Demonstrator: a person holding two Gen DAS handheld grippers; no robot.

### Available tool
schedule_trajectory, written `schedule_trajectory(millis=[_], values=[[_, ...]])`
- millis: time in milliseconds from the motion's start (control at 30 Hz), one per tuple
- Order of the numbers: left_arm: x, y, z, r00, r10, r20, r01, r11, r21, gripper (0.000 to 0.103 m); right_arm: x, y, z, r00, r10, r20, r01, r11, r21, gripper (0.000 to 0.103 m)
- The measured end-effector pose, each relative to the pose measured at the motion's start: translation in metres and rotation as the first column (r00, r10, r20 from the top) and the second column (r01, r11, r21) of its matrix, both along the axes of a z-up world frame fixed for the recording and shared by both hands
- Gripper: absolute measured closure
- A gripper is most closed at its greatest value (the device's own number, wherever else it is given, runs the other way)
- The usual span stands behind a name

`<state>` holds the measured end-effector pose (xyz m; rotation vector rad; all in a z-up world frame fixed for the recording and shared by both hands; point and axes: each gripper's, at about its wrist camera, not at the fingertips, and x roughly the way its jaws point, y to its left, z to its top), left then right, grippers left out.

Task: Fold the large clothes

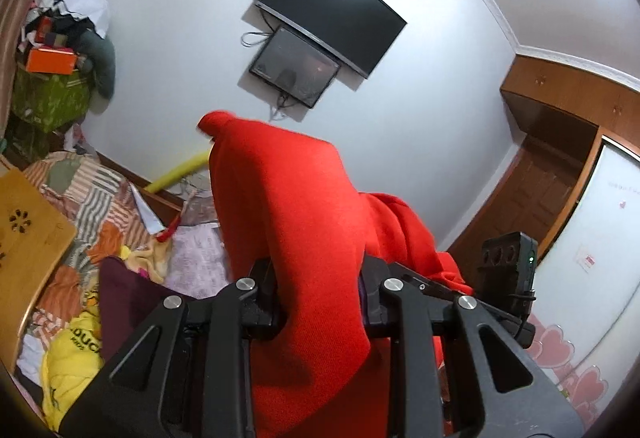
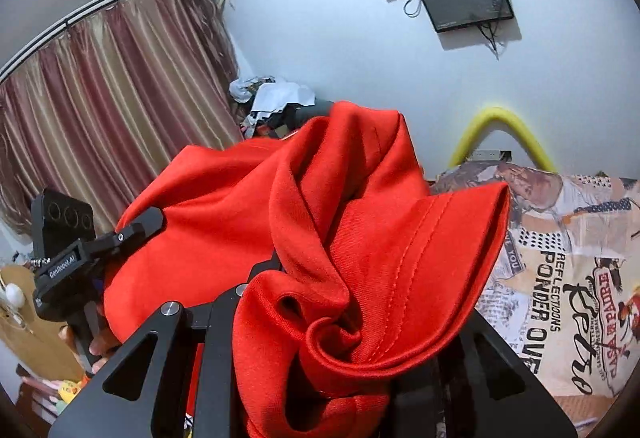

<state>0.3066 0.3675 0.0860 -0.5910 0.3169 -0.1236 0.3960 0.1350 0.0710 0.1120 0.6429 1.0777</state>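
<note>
Left gripper (image 1: 320, 290) was clamped on a fold of the red garment (image 1: 296, 205), which rose ahead of its fingers and draped back between them. Right gripper (image 2: 340, 318) was likewise closed on bunched red cloth covering its fingers. The patterned bed cover (image 2: 560, 278) lay beyond, below the wall-mounted screen (image 1: 332, 9).
</note>
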Motion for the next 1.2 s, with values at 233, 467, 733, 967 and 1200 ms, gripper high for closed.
schedule_trajectory(millis=[233,467,733,967,1200], values=[[0.008,0.026,-0.086,0.961,0.052,-0.272,-0.046,0.999,0.029,0.075,0.003,0.041,-0.1,0.986,0.05,-0.157,-0.085,0.97,-0.229,0.08],[0.012,0.042,-0.157,0.902,0.11,-0.416,-0.054,0.988,0.146,0.052,-0.007,0.04,-0.158,0.981,0.097,-0.171,-0.152,0.924,-0.35,0.067],[0.009,0.032,-0.161,0.886,0.181,-0.427,-0.065,0.96,0.272,0.03,-0.004,0.016,-0.151,0.999,0.006,-0.042,-0.022,0.917,-0.399,0.047],[0.002,0.026,-0.155,0.859,0.271,-0.435,-0.127,0.935,0.332,0.03,0.015,-0.025,-0.139,0.981,-0.189,0.035,0.184,0.878,-0.441,0.047],[-0.049,-0.008,-0.096,0.906,0.312,-0.285,-0.186,0.9,0.394,0.03,-0.04,-0.05,-0.078,0.974,-0.156,0.164,0.201,0.93,-0.307,0.047]])
